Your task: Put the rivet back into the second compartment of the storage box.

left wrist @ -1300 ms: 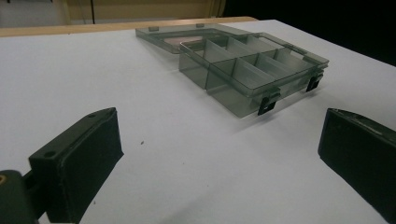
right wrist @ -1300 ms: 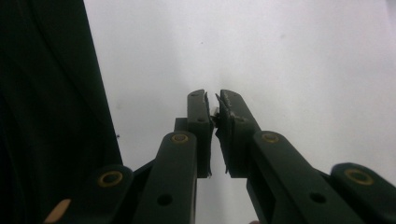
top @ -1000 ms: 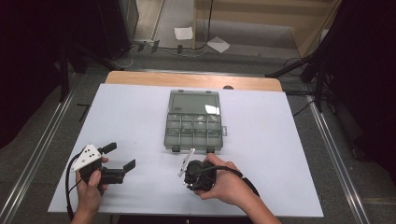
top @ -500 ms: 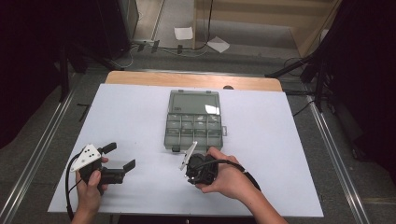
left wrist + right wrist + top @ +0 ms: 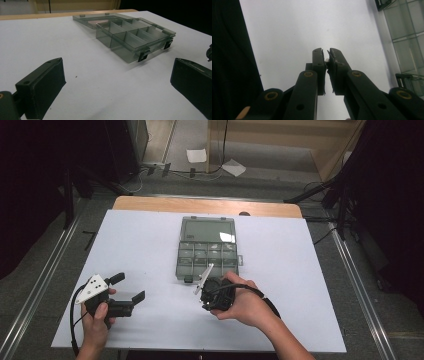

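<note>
1. In the right gripper view we saw the right gripper (image 5: 325, 53) closed, empty.
2. The left gripper (image 5: 117, 80) gaped.
3. The clear compartment box (image 5: 207, 251) lay open at table centre, twelve o'clock from the right gripper.

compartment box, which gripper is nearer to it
Right. The right gripper sits just below the compartment box's front edge; the left gripper is well off to its lower left.
</note>
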Demonstrator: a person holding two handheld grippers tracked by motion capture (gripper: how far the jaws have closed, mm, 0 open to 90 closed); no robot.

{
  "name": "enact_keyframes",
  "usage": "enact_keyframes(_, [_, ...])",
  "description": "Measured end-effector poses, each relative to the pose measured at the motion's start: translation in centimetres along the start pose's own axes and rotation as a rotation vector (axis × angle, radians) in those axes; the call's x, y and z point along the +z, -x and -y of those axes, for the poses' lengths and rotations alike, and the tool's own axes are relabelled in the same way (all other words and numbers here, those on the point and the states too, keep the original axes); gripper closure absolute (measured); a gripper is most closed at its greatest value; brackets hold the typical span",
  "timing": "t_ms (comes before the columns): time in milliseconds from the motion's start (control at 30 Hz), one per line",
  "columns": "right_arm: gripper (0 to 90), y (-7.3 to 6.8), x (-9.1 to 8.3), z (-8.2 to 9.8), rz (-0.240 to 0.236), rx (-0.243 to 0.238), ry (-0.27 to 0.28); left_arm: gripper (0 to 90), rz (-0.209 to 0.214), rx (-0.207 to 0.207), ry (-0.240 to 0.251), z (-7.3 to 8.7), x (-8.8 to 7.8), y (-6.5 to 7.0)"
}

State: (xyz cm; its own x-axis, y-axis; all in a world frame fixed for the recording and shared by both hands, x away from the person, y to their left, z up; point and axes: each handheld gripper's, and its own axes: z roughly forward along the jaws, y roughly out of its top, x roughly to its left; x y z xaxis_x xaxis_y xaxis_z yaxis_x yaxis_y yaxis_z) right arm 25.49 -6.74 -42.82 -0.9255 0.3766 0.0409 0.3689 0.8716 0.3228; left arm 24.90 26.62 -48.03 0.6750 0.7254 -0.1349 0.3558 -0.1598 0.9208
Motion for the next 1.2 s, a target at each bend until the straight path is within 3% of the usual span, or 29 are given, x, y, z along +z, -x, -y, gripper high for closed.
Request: enact_keyframes(1200, [85.1, 3.0, -0.9, -1.0, 0.028, 0.027, -0.006, 0.0, -0.002, -0.007, 0.003, 0.0, -0.1, -0.1])
